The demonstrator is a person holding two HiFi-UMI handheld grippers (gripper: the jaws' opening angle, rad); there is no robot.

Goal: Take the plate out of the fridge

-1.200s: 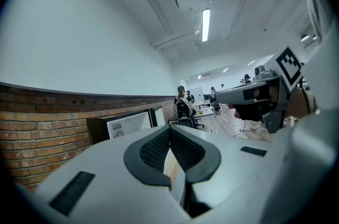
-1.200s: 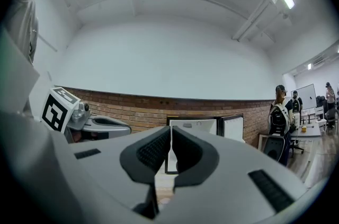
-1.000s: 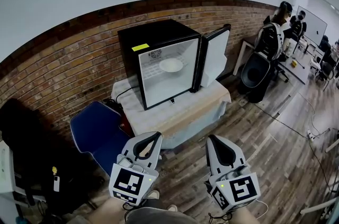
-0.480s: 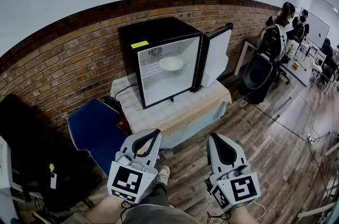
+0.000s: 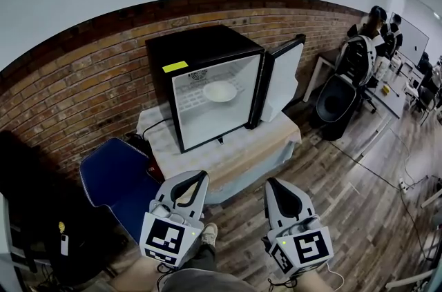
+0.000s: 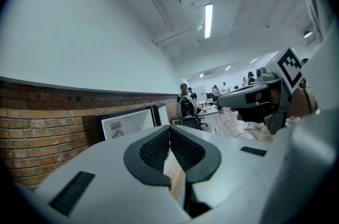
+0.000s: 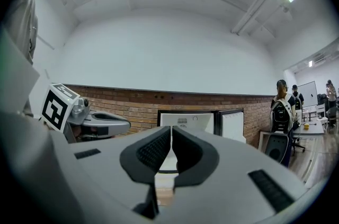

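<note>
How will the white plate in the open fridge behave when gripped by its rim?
The plate looks like white ceramic, though it is too small to be sure; if so, it is probably stiff, smooth and slippery at the rim, and could break if dropped. It lies flat inside the fridge, so it should slide rather than roll or tip.

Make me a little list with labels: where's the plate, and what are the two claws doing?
Fridge: black, standing on a table
Door: open, swung to the right
Plate: white, on a shelf inside the fridge
Left claw: shut, empty, short of the fridge
Right claw: shut, empty, short of the fridge
</note>
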